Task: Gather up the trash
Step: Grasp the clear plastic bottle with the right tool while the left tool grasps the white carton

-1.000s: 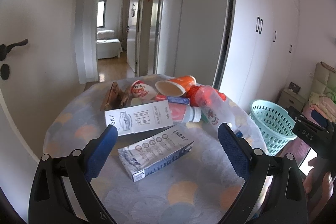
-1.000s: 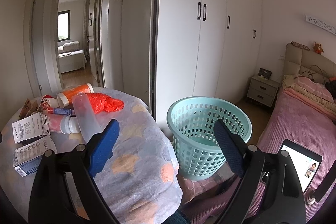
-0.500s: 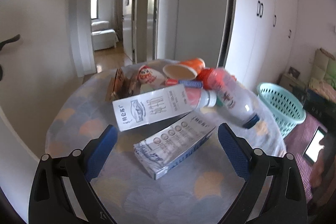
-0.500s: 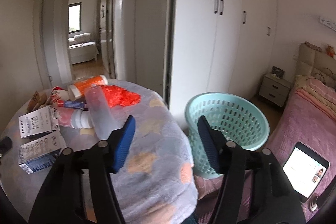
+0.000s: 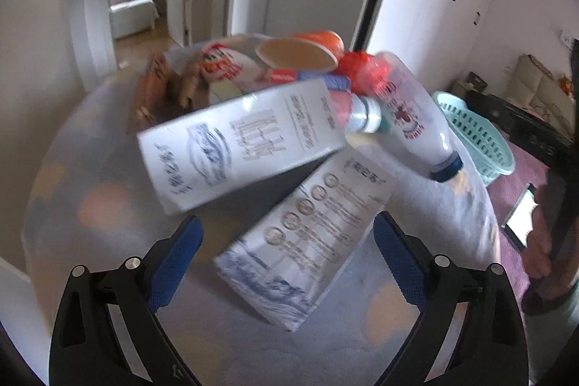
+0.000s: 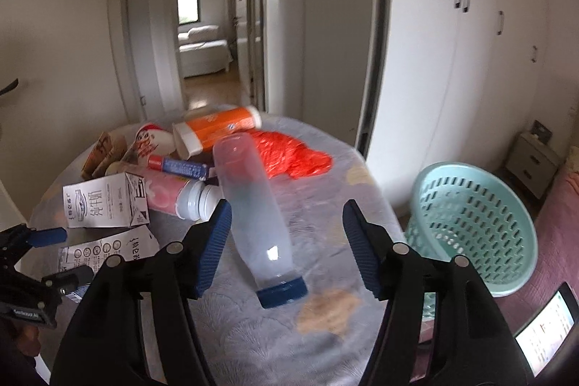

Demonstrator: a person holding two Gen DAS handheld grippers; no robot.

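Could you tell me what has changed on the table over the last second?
Both grippers have closed in on the trash: the left gripper now frames the nearer milk carton, and the right gripper, jaws narrower than before but reopening, straddles the clear bottle. Nothing is gripped yet. The trash and the basket stayed put.

A round table [image 6: 336,342] under a pale patterned cloth carries litter: two milk cartons [image 5: 239,147] [image 5: 307,248] side by side, a clear bottle [image 6: 257,216] lying with its blue cap toward the near edge, a pink bottle [image 6: 173,196], an orange cup [image 6: 217,129] on its side, and a red bag [image 6: 293,156].
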